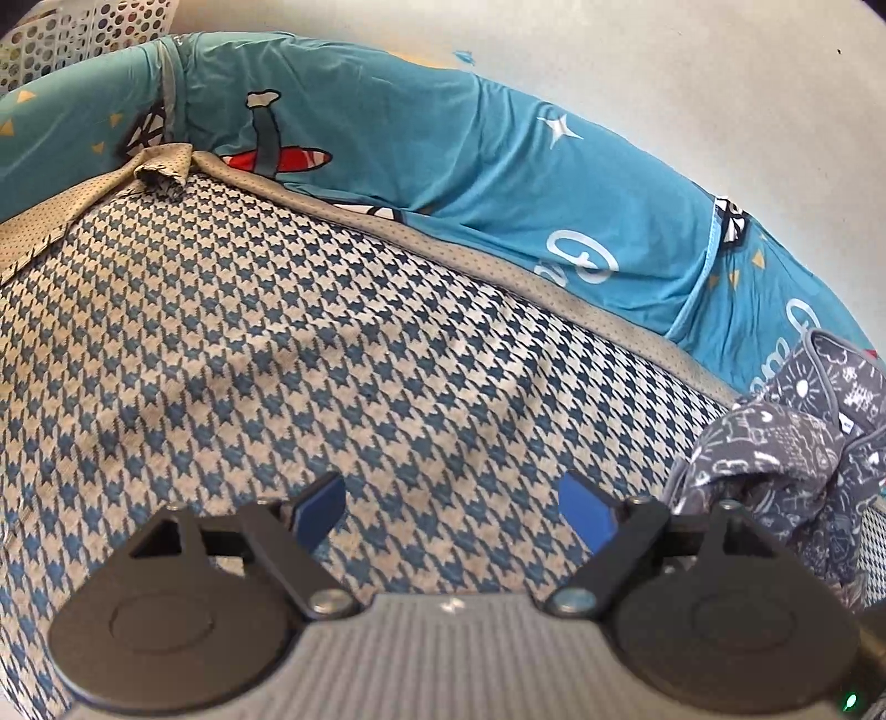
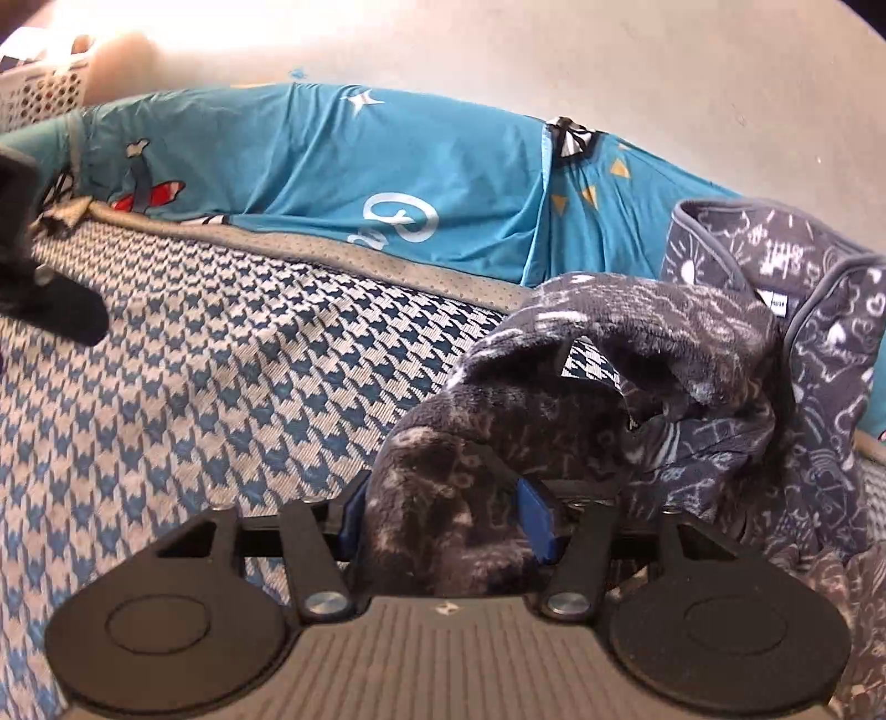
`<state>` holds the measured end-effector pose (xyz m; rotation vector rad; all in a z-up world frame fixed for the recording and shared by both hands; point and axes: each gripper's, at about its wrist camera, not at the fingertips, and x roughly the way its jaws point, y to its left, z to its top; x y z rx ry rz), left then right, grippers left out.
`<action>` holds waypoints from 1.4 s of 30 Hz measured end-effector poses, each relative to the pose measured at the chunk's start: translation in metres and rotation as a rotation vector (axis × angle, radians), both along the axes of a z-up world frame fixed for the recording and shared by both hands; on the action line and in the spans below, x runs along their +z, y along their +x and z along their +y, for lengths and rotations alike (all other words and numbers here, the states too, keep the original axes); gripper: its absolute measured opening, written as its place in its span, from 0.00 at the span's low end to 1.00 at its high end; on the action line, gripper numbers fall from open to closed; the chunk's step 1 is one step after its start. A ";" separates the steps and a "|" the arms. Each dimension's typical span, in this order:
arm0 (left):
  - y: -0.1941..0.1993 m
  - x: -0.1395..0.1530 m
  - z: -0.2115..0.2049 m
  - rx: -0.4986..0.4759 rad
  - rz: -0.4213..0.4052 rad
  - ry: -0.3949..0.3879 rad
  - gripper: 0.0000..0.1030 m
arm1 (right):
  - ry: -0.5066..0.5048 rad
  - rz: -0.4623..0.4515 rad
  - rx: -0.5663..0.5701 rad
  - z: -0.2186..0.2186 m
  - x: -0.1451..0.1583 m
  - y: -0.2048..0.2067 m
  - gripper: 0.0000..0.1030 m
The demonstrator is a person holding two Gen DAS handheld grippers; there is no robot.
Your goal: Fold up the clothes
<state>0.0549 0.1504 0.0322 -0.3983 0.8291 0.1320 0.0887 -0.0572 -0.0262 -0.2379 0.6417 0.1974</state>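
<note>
A dark grey fleecy garment with white doodle print lies bunched on the right side of a blue-and-beige houndstooth mat. My right gripper is shut on a thick fold of it, and the blue pads press the cloth from both sides. The rest of the garment spills to the right, with a white label showing by its neck edge. In the left wrist view the same garment sits at the right edge. My left gripper stands open over the bare mat with nothing between its fingers.
A teal printed sheet with planes and stars runs along the far edge of the mat, against a pale wall. A white perforated basket stands at the far left corner. A black gripper part shows at the left edge of the right wrist view.
</note>
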 end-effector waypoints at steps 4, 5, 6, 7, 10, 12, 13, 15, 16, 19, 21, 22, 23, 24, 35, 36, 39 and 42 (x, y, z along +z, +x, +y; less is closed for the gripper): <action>-0.002 0.002 0.009 0.016 -0.005 -0.003 0.81 | 0.148 0.045 -0.030 -0.021 0.005 0.004 0.14; -0.003 0.002 0.010 0.018 -0.007 -0.007 0.81 | 0.186 0.050 -0.024 -0.026 0.009 0.002 0.13; -0.005 0.003 0.012 0.018 -0.010 -0.009 0.81 | 0.222 0.046 -0.005 -0.031 0.015 -0.002 0.13; -0.006 0.004 0.013 0.019 -0.012 -0.007 0.81 | 0.257 0.041 0.015 -0.035 0.021 -0.006 0.13; -0.009 0.008 0.015 0.023 -0.026 0.006 0.81 | 0.374 0.031 0.118 -0.045 0.040 -0.019 0.12; -0.012 0.012 0.016 0.032 -0.039 0.019 0.81 | 0.439 0.039 0.226 -0.049 0.052 -0.030 0.12; -0.013 0.014 0.017 0.037 -0.045 0.025 0.81 | 0.461 0.041 0.275 -0.049 0.057 -0.036 0.12; -0.016 0.020 0.020 0.054 -0.062 0.035 0.81 | 0.503 0.056 0.360 -0.049 0.064 -0.048 0.12; -0.018 0.023 0.022 0.062 -0.070 0.040 0.81 | 0.528 0.068 0.397 -0.047 0.066 -0.054 0.12; -0.024 0.033 0.028 0.088 -0.097 0.051 0.82 | 0.575 0.092 0.524 -0.038 0.075 -0.071 0.12; -0.030 0.040 0.034 0.104 -0.116 0.056 0.83 | 0.567 0.092 0.616 -0.030 0.082 -0.087 0.12; -0.033 0.043 0.037 0.112 -0.124 0.058 0.84 | 0.562 0.107 0.659 -0.026 0.082 -0.094 0.12; -0.035 0.045 0.040 0.122 -0.126 0.062 0.84 | 0.558 0.125 0.702 -0.023 0.082 -0.100 0.13; -0.037 0.046 0.042 0.133 -0.128 0.065 0.84 | 0.553 0.144 0.745 -0.019 0.082 -0.107 0.13; -0.035 0.039 0.050 0.143 -0.083 0.024 0.84 | 0.366 0.276 0.941 0.011 0.053 -0.145 0.31; -0.034 0.036 0.049 0.137 -0.075 0.016 0.84 | 0.384 0.269 0.928 0.008 0.056 -0.144 0.33; -0.031 0.029 0.049 0.149 -0.044 0.011 0.84 | 0.460 0.233 0.884 -0.004 0.066 -0.136 0.38; -0.031 0.027 0.050 0.164 -0.041 0.020 0.84 | 0.495 0.185 0.831 -0.013 0.075 -0.128 0.40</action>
